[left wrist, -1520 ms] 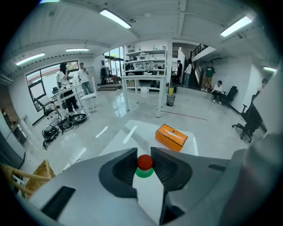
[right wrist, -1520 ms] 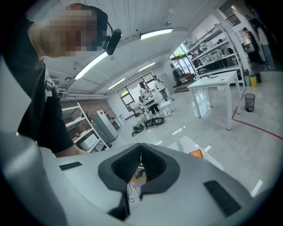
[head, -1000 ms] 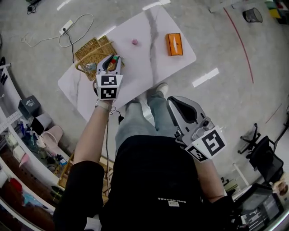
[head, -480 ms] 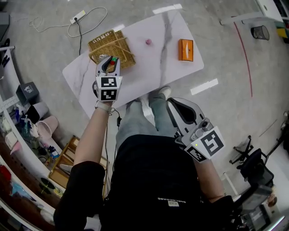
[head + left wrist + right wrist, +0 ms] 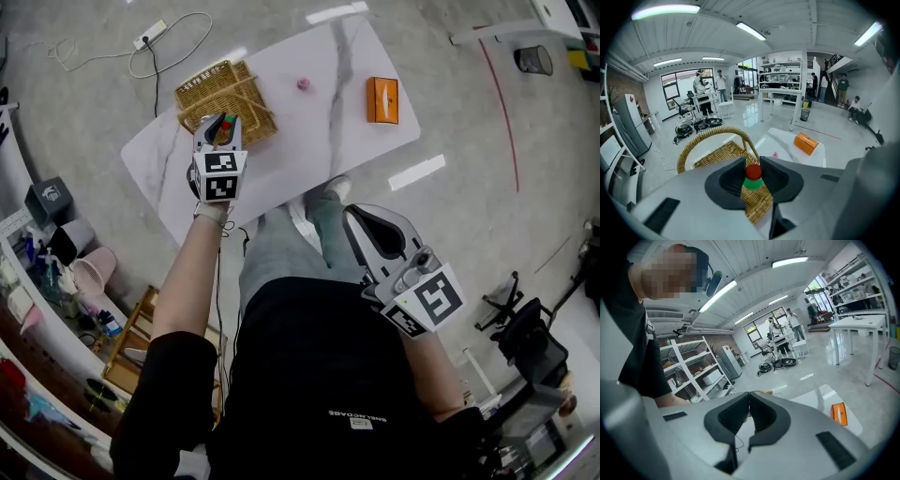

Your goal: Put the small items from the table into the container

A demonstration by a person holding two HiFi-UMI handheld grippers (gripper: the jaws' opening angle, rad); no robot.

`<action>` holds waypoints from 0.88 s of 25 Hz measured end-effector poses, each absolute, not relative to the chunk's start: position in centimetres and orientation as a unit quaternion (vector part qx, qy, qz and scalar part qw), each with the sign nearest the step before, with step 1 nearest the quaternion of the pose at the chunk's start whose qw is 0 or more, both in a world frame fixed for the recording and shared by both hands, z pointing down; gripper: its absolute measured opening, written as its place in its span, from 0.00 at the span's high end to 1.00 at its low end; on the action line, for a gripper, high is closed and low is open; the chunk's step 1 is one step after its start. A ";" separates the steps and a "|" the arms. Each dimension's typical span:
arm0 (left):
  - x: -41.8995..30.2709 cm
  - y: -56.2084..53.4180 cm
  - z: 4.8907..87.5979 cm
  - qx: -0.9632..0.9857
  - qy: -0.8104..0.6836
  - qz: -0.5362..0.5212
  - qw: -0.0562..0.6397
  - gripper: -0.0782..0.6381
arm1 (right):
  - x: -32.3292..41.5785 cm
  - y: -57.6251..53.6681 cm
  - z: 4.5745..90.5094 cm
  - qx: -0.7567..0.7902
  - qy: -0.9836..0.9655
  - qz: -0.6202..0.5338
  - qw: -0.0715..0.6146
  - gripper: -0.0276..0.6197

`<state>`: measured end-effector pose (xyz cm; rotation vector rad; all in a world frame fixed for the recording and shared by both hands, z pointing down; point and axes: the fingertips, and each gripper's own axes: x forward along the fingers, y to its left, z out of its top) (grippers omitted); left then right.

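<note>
My left gripper (image 5: 218, 129) is shut on a small red and green item (image 5: 753, 176), and its tips hang over the near edge of the wicker basket (image 5: 222, 92). From the left gripper view the basket (image 5: 717, 157) and its arched handle lie just beyond the jaws. A small pink item (image 5: 304, 83) rests on the white marble table (image 5: 309, 141), and it shows again as the pink item (image 5: 775, 154) past the basket. My right gripper (image 5: 367, 228) is held low by my legs, off the table, its pads (image 5: 754, 405) together with nothing between them.
An orange box (image 5: 382, 99) lies on the table's right part, seen too as the orange box (image 5: 806, 143). A power strip and cable (image 5: 150, 35) lie on the floor beyond the basket. Shelves with clutter (image 5: 47, 272) line the left, and a chair (image 5: 530, 342) stands at the right.
My left gripper has moved forward with the red and green item, from the table's near side to over the basket's near edge. The right gripper has barely shifted.
</note>
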<state>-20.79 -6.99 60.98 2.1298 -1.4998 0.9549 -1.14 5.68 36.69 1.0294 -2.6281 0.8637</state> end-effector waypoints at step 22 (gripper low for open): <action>-20.4 -8.7 63.5 0.765 -0.510 0.349 0.182 0.76 | -1.9 4.8 37.7 0.374 -0.872 0.299 0.100 0.94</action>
